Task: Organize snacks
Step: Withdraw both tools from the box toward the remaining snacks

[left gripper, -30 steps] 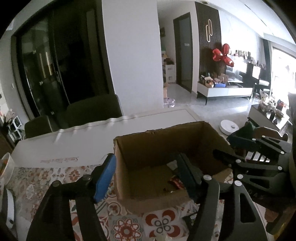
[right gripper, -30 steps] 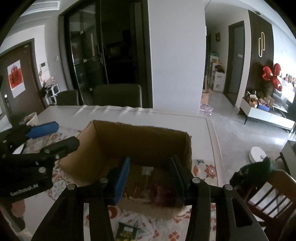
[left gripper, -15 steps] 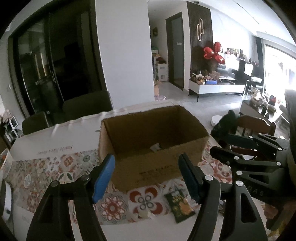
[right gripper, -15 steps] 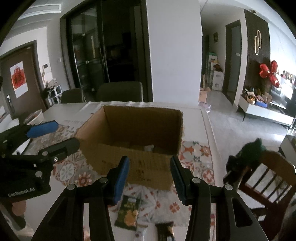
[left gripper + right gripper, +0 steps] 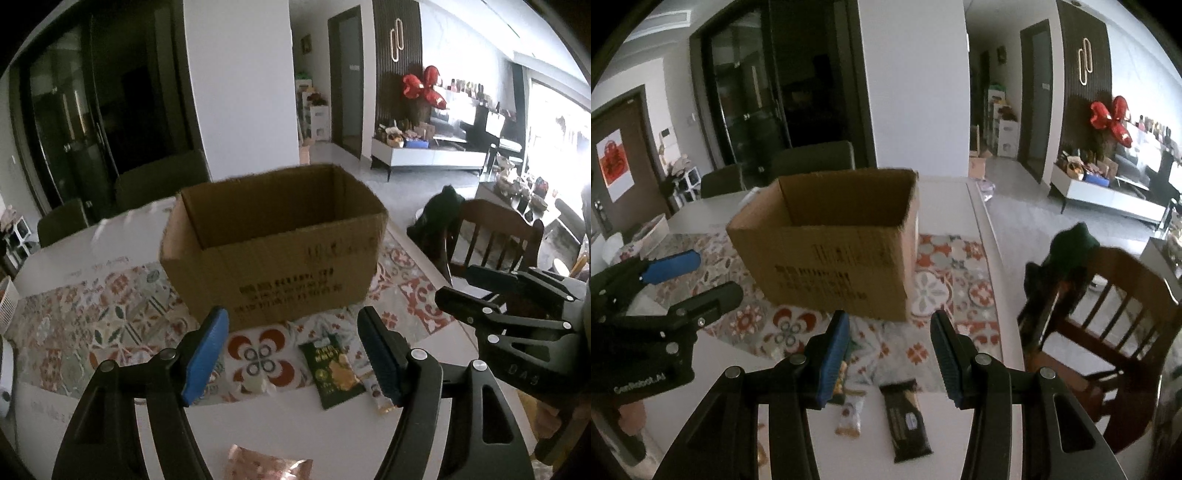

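The left gripper [image 5: 291, 350] hung with its jaws apart and empty above the table [image 5: 258, 435]. Beyond it stood the cardboard box [image 5: 273, 251], open at the top on the patterned cloth [image 5: 110, 317]; its inside could not be seen. In front of the box lay a green snack bag [image 5: 334, 369], a small pale packet [image 5: 849, 417] and a dark bar [image 5: 905, 421]. The right gripper [image 5: 890, 354] also hung open, holding nothing, above the bar.

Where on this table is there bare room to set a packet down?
Bare white top left of the copper packet, below the mat, and behind the box toward the chairs. Crowded in front of the box: green packet, dark bar, small packet.
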`<state>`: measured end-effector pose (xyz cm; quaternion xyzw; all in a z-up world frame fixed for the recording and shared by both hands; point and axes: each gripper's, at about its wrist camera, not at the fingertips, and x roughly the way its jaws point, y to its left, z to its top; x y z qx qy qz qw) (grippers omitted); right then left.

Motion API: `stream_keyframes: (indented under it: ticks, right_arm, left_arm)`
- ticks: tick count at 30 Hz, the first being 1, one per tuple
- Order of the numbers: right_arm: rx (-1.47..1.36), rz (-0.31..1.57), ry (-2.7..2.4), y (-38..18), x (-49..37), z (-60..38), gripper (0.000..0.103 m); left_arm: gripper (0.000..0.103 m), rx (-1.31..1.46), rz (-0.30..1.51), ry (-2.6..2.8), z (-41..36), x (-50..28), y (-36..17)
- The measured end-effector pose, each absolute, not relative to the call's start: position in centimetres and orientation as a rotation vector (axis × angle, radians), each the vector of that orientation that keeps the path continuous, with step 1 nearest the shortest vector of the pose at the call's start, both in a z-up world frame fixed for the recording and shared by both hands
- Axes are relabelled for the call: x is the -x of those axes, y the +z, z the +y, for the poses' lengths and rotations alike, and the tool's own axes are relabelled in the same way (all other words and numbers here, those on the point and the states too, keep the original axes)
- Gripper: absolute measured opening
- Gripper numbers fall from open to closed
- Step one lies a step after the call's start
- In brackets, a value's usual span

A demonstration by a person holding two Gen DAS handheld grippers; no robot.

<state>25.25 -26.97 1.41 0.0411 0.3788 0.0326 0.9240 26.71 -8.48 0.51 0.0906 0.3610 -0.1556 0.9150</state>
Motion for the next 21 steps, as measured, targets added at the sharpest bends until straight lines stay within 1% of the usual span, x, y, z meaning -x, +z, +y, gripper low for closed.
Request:
stream_keyframes:
  ticks: [21]
  right_arm:
    - [-0.153,0.970,0.078,-6.9,-23.7,-28.2,0.047]
  left_arm:
    - [0.072,-0.203,0.930,-0.324,-10.4,-27.2,-7.1]
